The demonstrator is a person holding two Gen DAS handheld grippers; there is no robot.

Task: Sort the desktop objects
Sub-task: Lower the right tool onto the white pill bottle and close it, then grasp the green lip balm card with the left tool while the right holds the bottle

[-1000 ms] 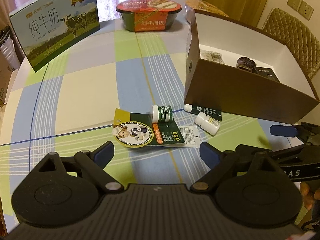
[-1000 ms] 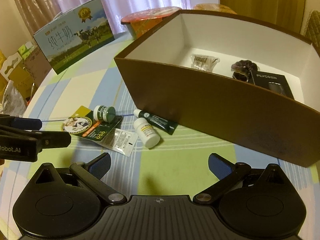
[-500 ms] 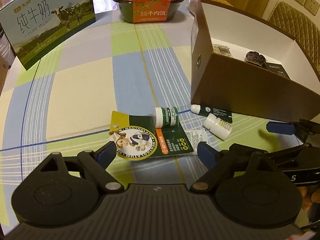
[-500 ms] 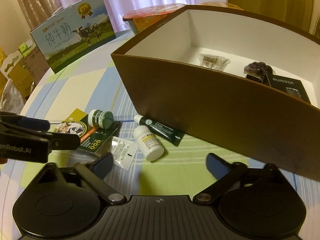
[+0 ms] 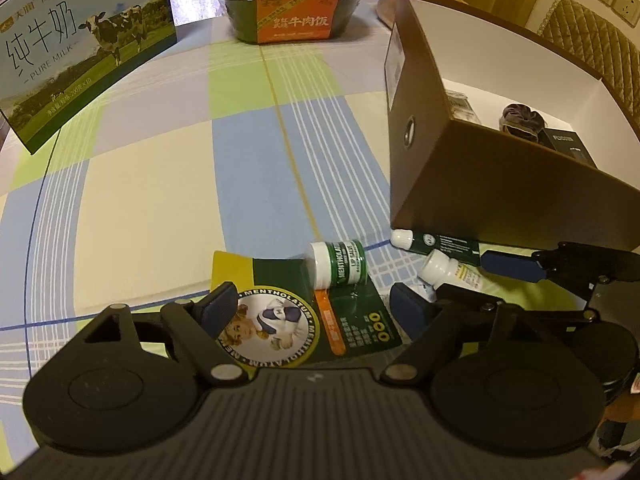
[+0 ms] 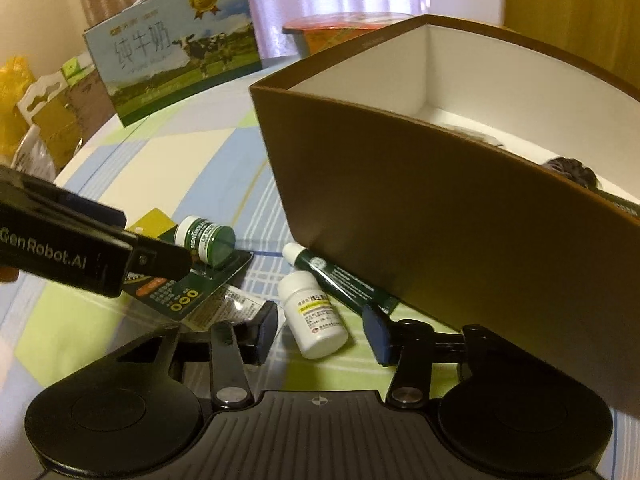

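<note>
A green Mentholatum card pack [image 5: 320,320] with a small green-and-white jar [image 5: 339,264] lies on the checked tablecloth. My left gripper [image 5: 316,304] is open, its fingers on either side of the card. A white pill bottle [image 6: 314,316] and a dark green tube [image 6: 344,280] lie beside the brown box [image 6: 420,216]. My right gripper [image 6: 322,328] is open, its fingers on either side of the white bottle [image 5: 452,270]. The box [image 5: 500,188] holds a dark scrunchie [image 5: 522,120], a black pack and a clear packet.
A milk carton box [image 5: 76,52] stands at the back left. A red-lidded meal bowl [image 5: 290,8] stands at the back middle. A white sachet [image 6: 232,308] lies under the card's edge. A padded chair [image 5: 600,52] stands behind the box.
Both grippers have moved forward and down. The left now straddles the green card. The right has narrowed and now straddles the white bottle.
</note>
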